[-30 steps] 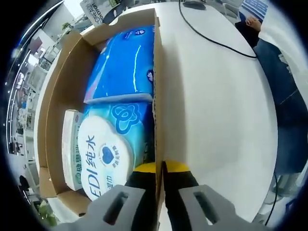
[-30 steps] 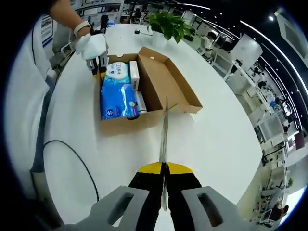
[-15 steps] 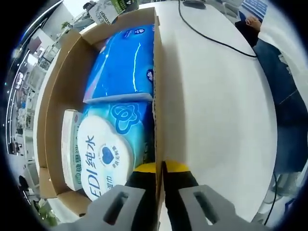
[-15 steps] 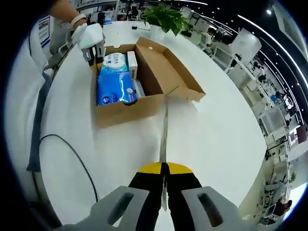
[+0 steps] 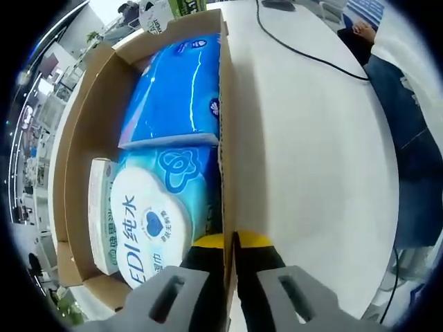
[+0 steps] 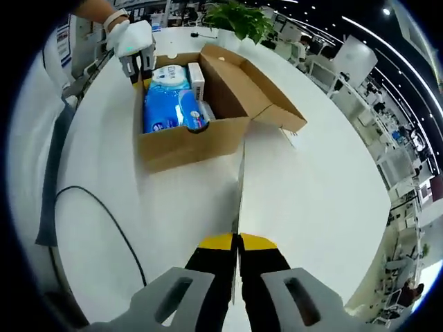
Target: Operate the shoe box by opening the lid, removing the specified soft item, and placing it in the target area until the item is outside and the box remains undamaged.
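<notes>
— Where is the blue soft pack [image 5: 181,97]?
— Inside the open shoe box [image 6: 181,149] on the white table [image 6: 311,200].
— The grippers?
— Left gripper [image 5: 230,243] pinches the box wall. Right gripper [image 6: 235,243] is squeezed together, holding nothing.

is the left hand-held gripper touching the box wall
Touching. In the left gripper view the left hand-held gripper is shut on the cardboard box side wall, whose edge runs straight down between its jaws.
</notes>
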`<action>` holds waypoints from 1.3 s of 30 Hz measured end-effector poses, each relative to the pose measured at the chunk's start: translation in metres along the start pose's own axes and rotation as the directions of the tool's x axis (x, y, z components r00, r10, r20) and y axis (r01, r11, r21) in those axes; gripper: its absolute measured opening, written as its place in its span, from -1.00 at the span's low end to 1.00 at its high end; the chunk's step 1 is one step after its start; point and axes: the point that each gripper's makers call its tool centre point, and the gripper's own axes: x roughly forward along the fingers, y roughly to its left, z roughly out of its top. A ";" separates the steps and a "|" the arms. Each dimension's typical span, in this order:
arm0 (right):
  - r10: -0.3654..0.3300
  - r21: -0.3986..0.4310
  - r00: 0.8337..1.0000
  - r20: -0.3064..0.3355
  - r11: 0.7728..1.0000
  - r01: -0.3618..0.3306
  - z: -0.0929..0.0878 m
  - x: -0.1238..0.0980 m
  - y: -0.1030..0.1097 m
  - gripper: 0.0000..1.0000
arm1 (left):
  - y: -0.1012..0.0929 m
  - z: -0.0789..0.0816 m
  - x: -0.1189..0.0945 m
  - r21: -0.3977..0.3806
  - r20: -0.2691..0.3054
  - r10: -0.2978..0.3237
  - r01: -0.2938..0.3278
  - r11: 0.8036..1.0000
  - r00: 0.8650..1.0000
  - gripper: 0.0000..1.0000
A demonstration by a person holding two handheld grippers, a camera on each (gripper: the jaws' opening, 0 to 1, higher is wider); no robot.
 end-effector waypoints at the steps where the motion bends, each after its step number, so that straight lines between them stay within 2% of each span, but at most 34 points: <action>1: 0.002 0.002 1.000 -0.003 1.000 -0.002 -0.001 0.000 0.001 -1.00 | 0.000 0.000 0.000 0.000 0.000 0.000 0.000 1.000 1.000 -0.97; 17: 0.022 0.027 1.000 0.005 0.999 -0.022 0.001 0.003 0.013 -1.00 | 0.000 0.000 -0.001 0.005 -0.003 0.005 -0.005 1.000 1.000 -0.97; 28: 0.075 0.048 0.997 -0.030 0.996 -0.074 -0.011 0.016 0.036 -1.00 | 0.001 -0.001 0.000 0.010 -0.006 0.011 -0.011 1.000 1.000 -0.97; 39: 0.095 0.098 0.995 -0.039 0.991 -0.091 -0.020 0.024 0.047 -1.00 | 0.000 -0.001 0.000 0.011 -0.009 0.012 -0.012 1.000 1.000 -0.97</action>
